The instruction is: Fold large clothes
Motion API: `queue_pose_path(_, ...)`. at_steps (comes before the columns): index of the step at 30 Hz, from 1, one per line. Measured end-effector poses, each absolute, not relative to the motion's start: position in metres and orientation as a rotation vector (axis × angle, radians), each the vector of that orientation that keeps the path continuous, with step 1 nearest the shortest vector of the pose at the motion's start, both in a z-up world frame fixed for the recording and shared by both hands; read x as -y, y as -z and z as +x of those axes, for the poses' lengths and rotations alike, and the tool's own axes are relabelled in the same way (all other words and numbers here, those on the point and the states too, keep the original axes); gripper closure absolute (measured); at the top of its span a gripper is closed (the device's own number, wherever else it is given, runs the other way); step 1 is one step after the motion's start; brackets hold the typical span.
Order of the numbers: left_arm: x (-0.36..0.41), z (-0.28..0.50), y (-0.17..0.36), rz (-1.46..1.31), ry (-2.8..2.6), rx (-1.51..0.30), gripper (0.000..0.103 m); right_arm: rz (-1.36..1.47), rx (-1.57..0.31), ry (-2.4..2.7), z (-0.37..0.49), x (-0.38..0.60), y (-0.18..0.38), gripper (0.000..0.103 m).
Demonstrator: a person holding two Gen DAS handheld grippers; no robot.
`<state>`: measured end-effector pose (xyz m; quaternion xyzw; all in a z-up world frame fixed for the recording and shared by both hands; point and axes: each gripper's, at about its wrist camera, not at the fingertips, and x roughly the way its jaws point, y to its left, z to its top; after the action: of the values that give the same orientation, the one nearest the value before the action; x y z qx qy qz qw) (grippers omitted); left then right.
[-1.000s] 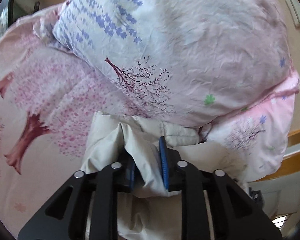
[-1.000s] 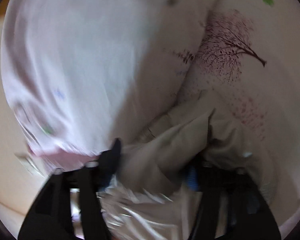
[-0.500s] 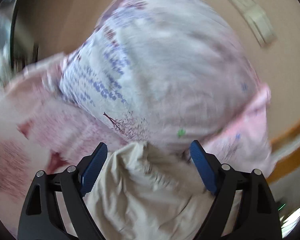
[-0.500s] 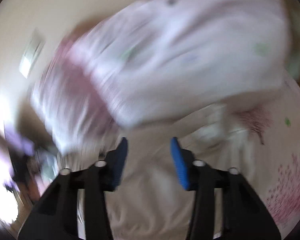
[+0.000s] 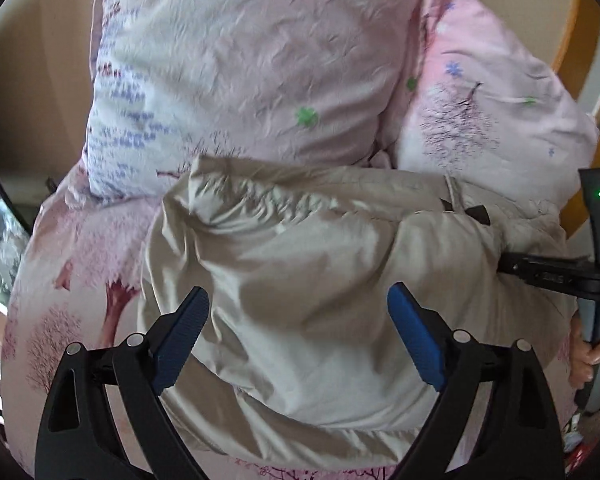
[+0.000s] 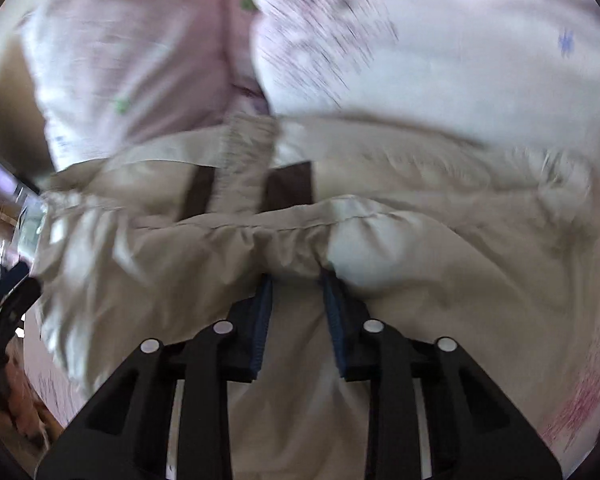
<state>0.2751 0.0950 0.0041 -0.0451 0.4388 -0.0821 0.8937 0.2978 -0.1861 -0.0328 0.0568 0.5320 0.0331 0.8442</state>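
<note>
1. Bedsheet [image 5: 72, 280], pink tree print, under everything; two pillows [image 5: 240, 80] beyond the claws.
2. Beige garment [image 5: 300, 272] bunched ahead of left gripper [image 5: 298, 320], jaws spread, empty.
3. Right-wrist view alone: right gripper [image 6: 296, 280] pinching a garment fold; dark patches [image 6: 290, 188] beyond.
4. Wooden frame [image 5: 576, 40] at far right.

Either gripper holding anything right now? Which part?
The right gripper pinches the beige jacket at a gathered seam edge. The left gripper is open, holding nothing.

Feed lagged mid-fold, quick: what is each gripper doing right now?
Left gripper: open, holding nothing, above the beige garment.
Right gripper: shut on a fold of the beige garment.
</note>
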Motion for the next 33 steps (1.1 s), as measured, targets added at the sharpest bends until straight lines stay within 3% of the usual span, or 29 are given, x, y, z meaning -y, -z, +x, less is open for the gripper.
queue_pose_path(11,-0.099,0.313,0.017,-0.116,0.048,-1.013,0.011,0.241,-1.205,-0.01,0.326,0.206,0.053,0.083)
queue_pose_path(13,-0.104,0.309,0.016,-0.161,0.065,-1.025,0.011,0.277,-1.136,-0.059,0.3,0.219,0.039,0.077)
queue_pose_path(16,-0.118,0.292,0.004,-0.215,0.106,-1.003,0.011,0.351,-0.98,-0.064,0.247,0.254,0.012,0.06)
queue_pose_path(18,-0.135,0.272,-0.005,-0.269,0.128,-0.969,0.011,0.452,-0.876,-0.003,0.203,0.294,-0.001,0.032)
queue_pose_path(19,-0.145,0.262,-0.007,-0.307,0.132,-0.958,0.011,0.495,-0.851,0.023,0.186,0.31,-0.002,0.029)
queue_pose_path(28,-0.195,0.213,0.03,-0.684,0.114,-1.042,0.011,1.161,-0.851,0.112,0.101,0.416,0.088,0.028)
queue_pose_path(33,-0.187,0.215,0.058,-0.826,0.124,-1.064,0.01,1.274,-0.816,0.087,0.111,0.419,0.115,0.021)
